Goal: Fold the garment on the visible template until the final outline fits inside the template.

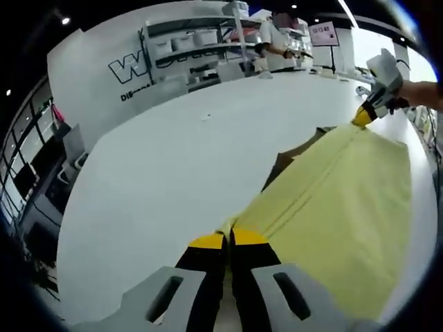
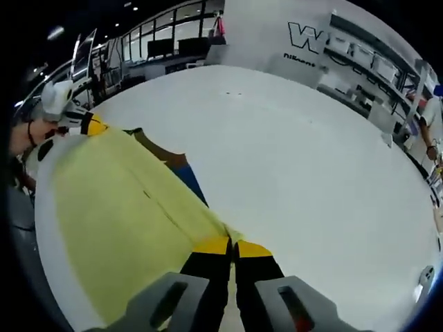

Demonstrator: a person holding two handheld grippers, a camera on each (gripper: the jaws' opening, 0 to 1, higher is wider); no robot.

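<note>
Both grippers clamped on the yellow garment, stretched taut over the table, best carried level, edges matched

Both cams sit low, right at the white table, each peering out along its own jaws. The left gripper view looks down the yellow garment toward the shelving wall. The right gripper view faces back along that garment from its opposite end. Both share the garment and table.
</note>
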